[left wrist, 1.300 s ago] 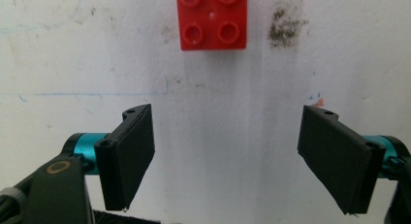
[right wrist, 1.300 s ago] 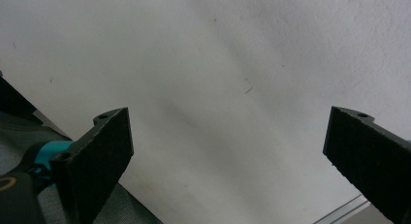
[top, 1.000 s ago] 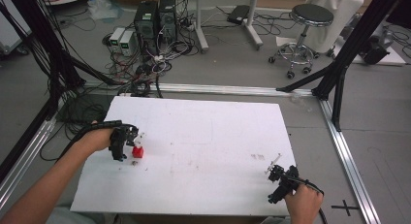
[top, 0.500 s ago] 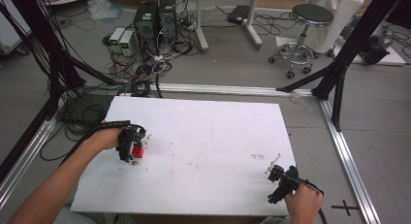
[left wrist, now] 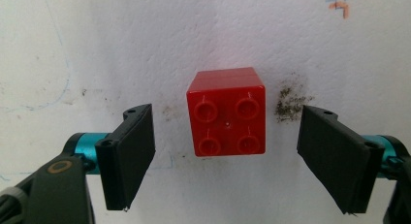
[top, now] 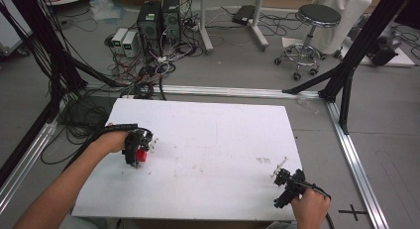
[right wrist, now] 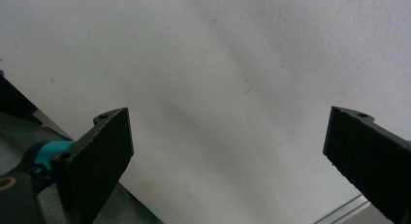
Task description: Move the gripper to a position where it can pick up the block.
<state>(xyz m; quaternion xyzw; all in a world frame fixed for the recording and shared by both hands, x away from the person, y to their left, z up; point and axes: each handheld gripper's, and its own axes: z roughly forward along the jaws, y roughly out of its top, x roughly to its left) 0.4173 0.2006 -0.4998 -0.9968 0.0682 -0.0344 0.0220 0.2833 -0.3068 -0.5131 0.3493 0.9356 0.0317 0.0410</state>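
On the left of the white desk, the left hand-held gripper points down over a red block that sits studs-up on the desk. Its jaws stand wide apart, one on each side of the block, touching neither side. A dark smudge marks the desk just beside the block. In the high view the block shows under that gripper. Near the desk's front right corner, the right hand-held gripper is also spread wide, holding nothing, over bare desk surface.
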